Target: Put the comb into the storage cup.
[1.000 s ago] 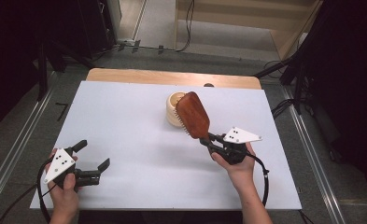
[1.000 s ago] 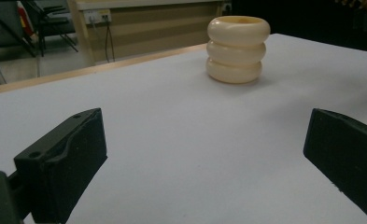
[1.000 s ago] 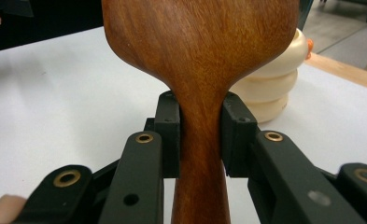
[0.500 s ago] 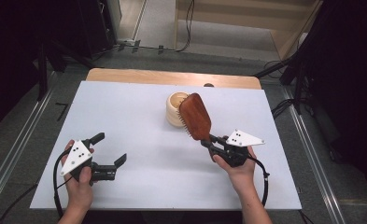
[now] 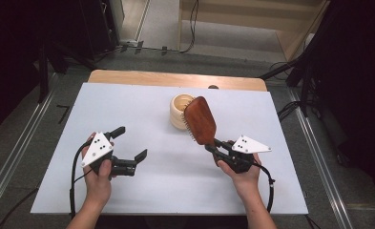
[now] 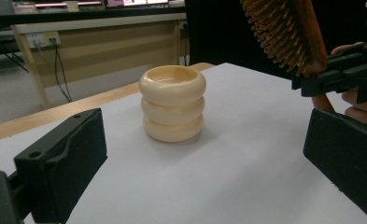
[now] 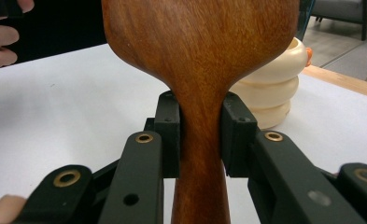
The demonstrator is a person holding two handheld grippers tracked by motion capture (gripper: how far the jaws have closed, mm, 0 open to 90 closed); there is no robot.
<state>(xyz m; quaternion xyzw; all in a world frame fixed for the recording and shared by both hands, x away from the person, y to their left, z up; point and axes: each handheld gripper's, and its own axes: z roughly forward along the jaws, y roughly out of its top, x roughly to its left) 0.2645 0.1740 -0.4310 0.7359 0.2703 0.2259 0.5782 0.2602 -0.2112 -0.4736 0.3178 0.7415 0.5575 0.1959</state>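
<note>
The left claw (image 5: 130,153) has moved in from the near left corner of the counter (image 5: 128,105) toward the middle and risen a little, and now hangs above the white surface with its 2 jaws spread wide and nothing between them. In the left gripper view those jaws frame the cream cup (image 6: 172,103), which stands upright straight ahead of the claw and well apart from it.

The right claw (image 5: 214,148) has hardly shifted. It stays clamped on the neck of the wooden hairbrush (image 5: 200,119), 1 jaw on each side of the handle as the right gripper view shows (image 7: 201,70). The brush head tilts up and forward from that claw, bristles facing left, with its tip over the near rim of the cup (image 5: 182,110).

Judging from this, the brush is ready to go into the cup, and the free claw is coming over to steady the cup. The cup is light-looking and unheld, so a brush pushed in at a slant could tip it unless the left claw closes on it first.
</note>
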